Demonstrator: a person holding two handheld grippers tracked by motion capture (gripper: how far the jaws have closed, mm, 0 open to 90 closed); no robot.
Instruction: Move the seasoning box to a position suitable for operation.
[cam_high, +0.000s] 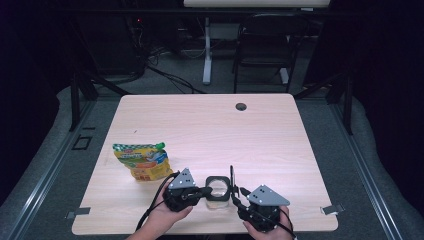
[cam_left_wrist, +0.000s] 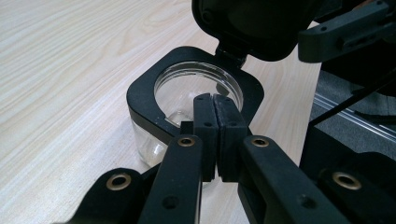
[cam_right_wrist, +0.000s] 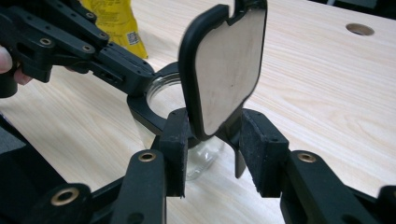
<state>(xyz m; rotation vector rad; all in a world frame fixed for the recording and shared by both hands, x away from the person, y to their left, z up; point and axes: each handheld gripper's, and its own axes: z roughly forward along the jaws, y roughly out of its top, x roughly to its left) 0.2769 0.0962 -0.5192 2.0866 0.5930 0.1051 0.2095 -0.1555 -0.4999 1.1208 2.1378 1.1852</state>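
two grippers work one glass jar (cam_high: 218, 192) at the lower centre of the high view, near the table's (cam_high: 280, 150) front edge. the jar has a clear round body, a square black collar (cam_left_wrist: 144, 100) and a hinged black lid (cam_right_wrist: 224, 70) with a pale inner liner, standing upright and open.

left gripper (cam_left_wrist: 215, 135): jaws pressed together at the near edge of the collar in the left gripper view. they look clamped on the rim, but the contact itself is hidden behind the pads, so this is a judgement.

right gripper (cam_right_wrist: 212, 151): jaws stand at medium width on either side of the lid's lower edge near the hinge, in the lower centre of the right gripper view. whether the pads press on the lid cannot be told.

handling, as judged: glass body is rigid, fragile and smooth, likely slippery under hard pads; small and probably light, so it may tip or slide if the lid is pushed without bracing. take hold at the black collar, which is stiff. the lid is thin; grip its edge and swing it about the hinge.

a yellow snack pouch (cam_high: 142, 161) lies at left centre, well apart.
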